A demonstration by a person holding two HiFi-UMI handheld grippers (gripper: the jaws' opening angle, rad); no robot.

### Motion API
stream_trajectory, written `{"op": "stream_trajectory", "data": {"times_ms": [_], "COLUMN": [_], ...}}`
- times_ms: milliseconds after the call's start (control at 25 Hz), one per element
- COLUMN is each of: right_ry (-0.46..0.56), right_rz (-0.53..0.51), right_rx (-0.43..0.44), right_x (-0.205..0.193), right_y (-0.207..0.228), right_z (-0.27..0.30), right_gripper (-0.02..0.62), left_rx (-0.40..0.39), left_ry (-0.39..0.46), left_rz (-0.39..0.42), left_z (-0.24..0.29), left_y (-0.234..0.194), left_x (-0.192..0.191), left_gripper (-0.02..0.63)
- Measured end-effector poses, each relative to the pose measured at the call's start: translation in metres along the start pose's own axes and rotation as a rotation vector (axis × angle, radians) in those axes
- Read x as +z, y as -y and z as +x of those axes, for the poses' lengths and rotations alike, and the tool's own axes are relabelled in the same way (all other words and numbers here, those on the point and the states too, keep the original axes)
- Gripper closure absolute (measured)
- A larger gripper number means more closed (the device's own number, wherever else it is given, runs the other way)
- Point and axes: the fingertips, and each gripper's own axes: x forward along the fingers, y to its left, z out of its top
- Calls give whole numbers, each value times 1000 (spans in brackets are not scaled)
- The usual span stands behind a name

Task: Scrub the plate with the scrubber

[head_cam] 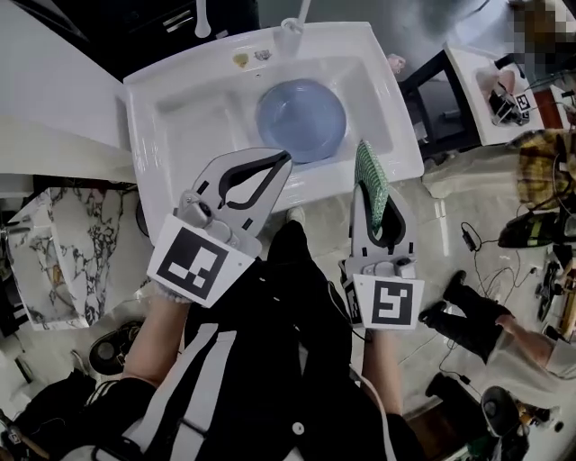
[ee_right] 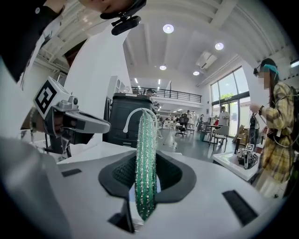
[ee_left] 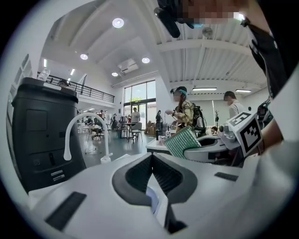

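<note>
Scrubbing not yet begun: the right gripper (head_cam: 364, 192) jaws pinch the scrubber (head_cam: 369, 169), the left gripper (head_cam: 286, 159) jaws are pressed together empty, both just short of the plate (head_cam: 301, 119).

**What I can't make out from here**

In the head view, the left gripper (head_cam: 287, 158) tip covers part of the plate's (head_cam: 301, 117) near rim. The scrubber's (head_cam: 369, 173) lower end is buried in the right gripper (head_cam: 376, 203). The tap (head_cam: 301, 11) runs off the top edge. Two bits (head_cam: 252, 58) on the sink's (head_cam: 180, 76) back ledge are too small for me to name. In the right gripper view the scrubber hides part of the tap's spout. Through the left jaws' gap I get only a bluish sliver (ee_left: 152, 198), too little to identify.
</note>
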Motion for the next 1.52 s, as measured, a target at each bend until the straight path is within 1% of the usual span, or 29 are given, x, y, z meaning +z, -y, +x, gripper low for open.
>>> {"op": "stream_trajectory", "data": {"times_ms": [120, 320, 480, 640, 800, 960, 1080, 1280, 1520], "right_ry": [-11, 6, 14, 10, -5, 4, -6, -26, -35], "right_rz": [1, -19, -28, -35, -16, -11, -14, 10, -8], "right_rx": [56, 179, 253, 335, 359, 424, 446, 441, 427], "right_x": [-2, 3, 3, 1, 5, 3, 0, -4, -2], "right_y": [13, 26, 33, 33, 28, 18, 16, 14, 6], "right_z": [18, 53, 74, 94, 110, 113, 120, 134, 153], "right_gripper": [503, 503, 503, 503, 503, 502, 503, 503, 503], "left_rx": [55, 177, 255, 345, 417, 458, 490, 509, 509], "left_ry": [-12, -27, -33, -50, -47, -51, -56, -32, -56], "left_rz": [-18, -55, -60, -51, -97, -134, -165, -213, -269], "left_z": [14, 30, 39, 37, 29, 22, 18, 16, 22], "left_y": [-8, -28, -39, -49, -62, -70, -78, -95, -119], "left_x": [0, 1, 3, 3, 1, -3, -7, -17, -34], "left_gripper": [607, 607, 607, 607, 607, 607, 607, 607, 607]}}
